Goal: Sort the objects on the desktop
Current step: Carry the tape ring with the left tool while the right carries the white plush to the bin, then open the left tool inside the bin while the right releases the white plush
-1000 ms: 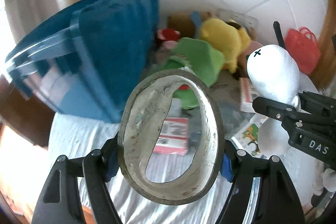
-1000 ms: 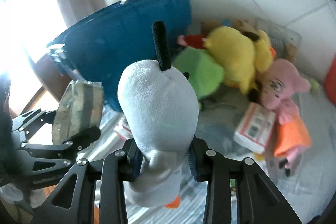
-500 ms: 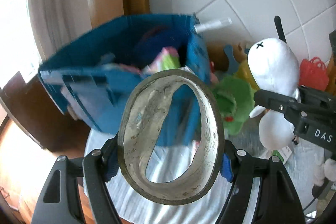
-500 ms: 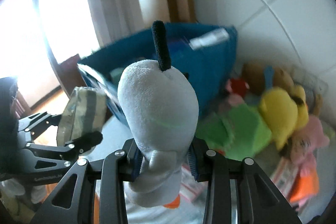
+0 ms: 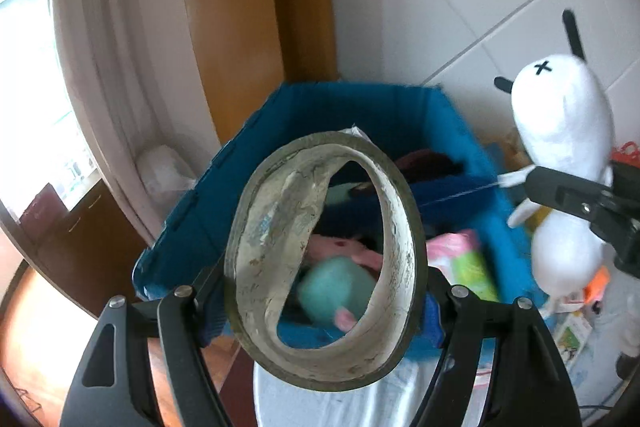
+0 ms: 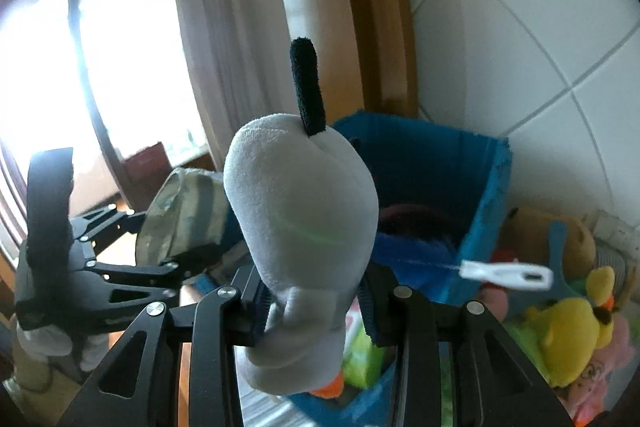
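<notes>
While the white plush toy (image 6: 300, 211) rides in the right tool (image 6: 316, 301), clamped round its narrow lower body, it stands upright with its long axis near vertical, black ear on top and orange feet hanging below. It hangs above the near rim of the blue bin (image 6: 486, 195), not yet inside. To its left the left tool (image 5: 324, 283) pinches a worn tape roll (image 5: 320, 259) across its width, squashing it into an oval; the roll stands on edge, its open centre facing the camera, long axis upright and tipped a little. It too hovers over the bin's near wall.

Judging by the scene, sorting is partly done: the bin already holds a teal soft toy (image 5: 336, 287), something pink, a packet and dark cloth. Both carried items have yet to be dropped in. Beyond the bin's right side, along the tiled wall, a yellow plush (image 6: 568, 331) and other toys lie on the cloth-covered worktop (image 5: 320, 403), so more remains to sort.
</notes>
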`<control>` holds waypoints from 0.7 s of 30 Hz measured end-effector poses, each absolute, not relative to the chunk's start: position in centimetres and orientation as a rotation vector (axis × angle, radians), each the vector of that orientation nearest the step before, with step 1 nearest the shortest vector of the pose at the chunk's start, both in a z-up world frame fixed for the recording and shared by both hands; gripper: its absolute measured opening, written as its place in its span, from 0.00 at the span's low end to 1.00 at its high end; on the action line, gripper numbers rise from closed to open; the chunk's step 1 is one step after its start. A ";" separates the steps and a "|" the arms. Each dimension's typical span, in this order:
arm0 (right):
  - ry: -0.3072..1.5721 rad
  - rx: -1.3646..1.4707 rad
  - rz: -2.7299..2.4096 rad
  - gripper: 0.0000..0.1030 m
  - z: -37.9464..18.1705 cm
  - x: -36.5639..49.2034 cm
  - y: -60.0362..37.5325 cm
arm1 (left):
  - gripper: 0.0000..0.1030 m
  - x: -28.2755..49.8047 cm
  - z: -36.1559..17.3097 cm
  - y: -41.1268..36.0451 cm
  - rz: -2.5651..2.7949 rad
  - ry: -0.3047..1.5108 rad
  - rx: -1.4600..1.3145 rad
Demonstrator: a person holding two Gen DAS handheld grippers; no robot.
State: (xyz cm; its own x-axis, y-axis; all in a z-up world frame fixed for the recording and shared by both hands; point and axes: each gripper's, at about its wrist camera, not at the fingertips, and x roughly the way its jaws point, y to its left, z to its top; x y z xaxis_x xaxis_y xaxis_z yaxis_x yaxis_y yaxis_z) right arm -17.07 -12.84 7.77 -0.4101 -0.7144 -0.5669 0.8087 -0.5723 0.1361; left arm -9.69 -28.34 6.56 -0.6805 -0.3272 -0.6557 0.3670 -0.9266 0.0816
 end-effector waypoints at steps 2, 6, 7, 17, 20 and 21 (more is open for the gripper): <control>0.251 0.793 -2.070 0.36 6.0 -18.2 -15.6 | 0.72 -11.5 4.8 -30.0 -2.562 0.105 1.056; 0.341 0.916 -2.084 0.36 1.9 -19.8 -18.9 | 0.72 -14.0 1.7 -32.4 -2.540 0.154 1.165; 0.357 0.943 -2.085 0.36 0.9 -20.2 -19.3 | 0.72 -14.4 1.1 -32.7 -2.539 0.159 1.183; 0.388 1.045 -2.136 0.72 -2.4 -22.1 -19.9 | 0.85 -16.5 -1.3 -34.9 -2.526 0.210 1.268; 0.388 1.035 -2.147 0.86 -1.7 -21.5 -20.0 | 0.99 -16.1 -0.8 -34.8 -2.540 0.200 1.249; 0.389 1.030 -2.152 0.86 -1.4 -21.3 -20.1 | 1.00 -16.0 -0.7 -34.6 -2.545 0.191 1.241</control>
